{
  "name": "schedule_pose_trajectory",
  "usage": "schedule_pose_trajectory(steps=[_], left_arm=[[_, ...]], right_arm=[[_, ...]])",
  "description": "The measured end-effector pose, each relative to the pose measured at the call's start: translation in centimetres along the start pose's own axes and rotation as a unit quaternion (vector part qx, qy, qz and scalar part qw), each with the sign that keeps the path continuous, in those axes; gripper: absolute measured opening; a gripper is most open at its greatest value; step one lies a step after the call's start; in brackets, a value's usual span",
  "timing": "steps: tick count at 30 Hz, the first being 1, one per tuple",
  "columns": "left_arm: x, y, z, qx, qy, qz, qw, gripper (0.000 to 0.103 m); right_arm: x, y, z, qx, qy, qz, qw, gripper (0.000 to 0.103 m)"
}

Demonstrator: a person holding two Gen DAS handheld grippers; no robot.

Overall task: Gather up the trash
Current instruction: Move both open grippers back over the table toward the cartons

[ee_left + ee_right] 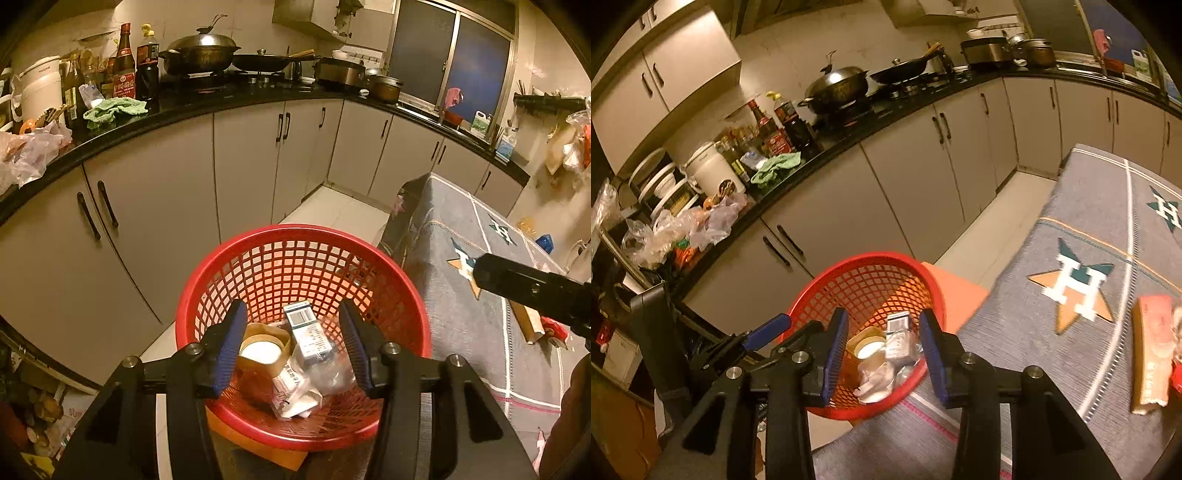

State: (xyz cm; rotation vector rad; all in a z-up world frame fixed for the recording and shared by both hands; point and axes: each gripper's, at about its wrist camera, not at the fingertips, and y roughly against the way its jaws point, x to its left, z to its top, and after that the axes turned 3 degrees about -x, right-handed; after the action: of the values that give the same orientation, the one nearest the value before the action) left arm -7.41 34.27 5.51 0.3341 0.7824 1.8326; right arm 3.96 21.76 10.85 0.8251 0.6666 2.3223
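A red mesh basket [402, 295] stands on an orange stool beside the table; it also shows in the right wrist view [812, 295]. Inside lie a brown tape roll [264, 350], a white carton with a barcode [306, 328] and crumpled wrappers [295, 398]. My left gripper [293, 350] is open and empty, hovering over the basket. My right gripper [884, 354] is open and empty above the basket's right side. The right gripper's body [532, 288] reaches in over the table. The left gripper [764, 332] shows at the basket's left.
A table under a grey cloth with star logos [1078, 284] stands right of the basket. A torn brown and red package [1152, 347] lies on it; it also shows in the left wrist view [543, 325]. Cabinets [147, 206] and a cluttered black counter [207, 103] run behind.
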Motion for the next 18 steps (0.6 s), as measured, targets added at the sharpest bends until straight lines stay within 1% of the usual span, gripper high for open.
schedule_pose_trajectory(steps=[6,9,15,18], left_arm=[[-2.3,1.0,-0.4,0.0,-0.019,-0.014,0.9997,0.051],[-4.0,1.4,-0.9,0.003,-0.033,-0.024,0.9992,0.051],[-7.9,1.8,-2.2,0.017,-0.067,-0.043,0.9967,0.051],[-10.0,2.0,-2.8,0.021,-0.086,-0.054,0.9946,0.052]], right_arm=[[-1.8,2.8,-1.4,-0.011,-0.015,-0.007,1.0,0.043],[-2.8,4.2,-2.5,-0.013,-0.018,-0.021,1.0,0.043],[-6.3,7.5,-4.6,-0.02,-0.042,-0.037,0.998,0.043],[-8.5,9.7,-5.2,-0.034,-0.049,-0.06,0.996,0.043]])
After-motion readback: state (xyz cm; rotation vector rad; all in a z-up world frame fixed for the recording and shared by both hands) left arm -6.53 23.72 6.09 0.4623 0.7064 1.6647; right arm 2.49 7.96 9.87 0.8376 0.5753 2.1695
